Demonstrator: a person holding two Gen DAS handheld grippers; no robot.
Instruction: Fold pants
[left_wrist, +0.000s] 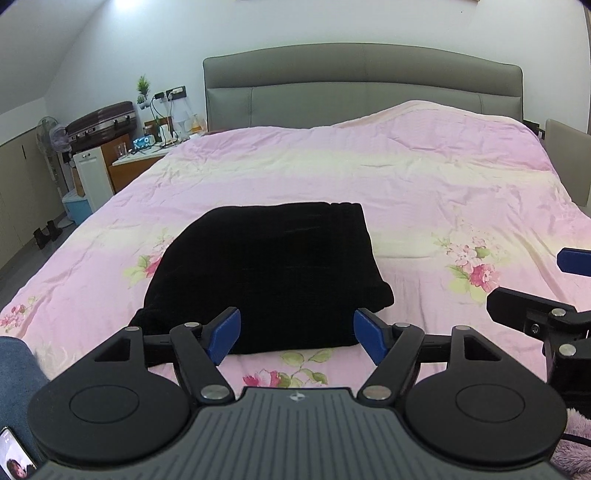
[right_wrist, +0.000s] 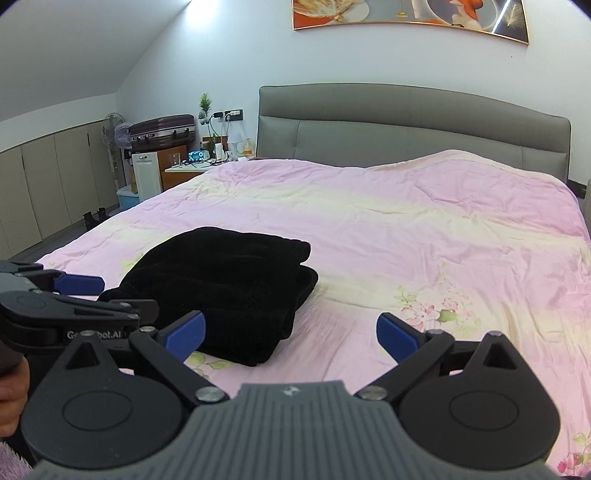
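The black pants (left_wrist: 266, 273) lie folded into a thick stack on the pink floral bedspread (left_wrist: 406, 177), near the bed's front edge. My left gripper (left_wrist: 297, 334) is open and empty, just in front of the stack's near edge, its blue pads apart. In the right wrist view the pants (right_wrist: 225, 284) sit left of centre. My right gripper (right_wrist: 291, 334) is open and empty, to the right of the stack above bare bedspread (right_wrist: 424, 229). The left gripper (right_wrist: 77, 284) shows at that view's left edge, and the right gripper's fingers (left_wrist: 517, 302) show at the left view's right edge.
A grey padded headboard (left_wrist: 362, 85) stands at the far end. Left of the bed are a cluttered nightstand (left_wrist: 147, 151), a white cabinet (left_wrist: 92, 177), a suitcase (left_wrist: 99, 120), a fan (left_wrist: 51, 136) and a blue bin (left_wrist: 75, 208). A phone (left_wrist: 14, 458) lies at bottom left.
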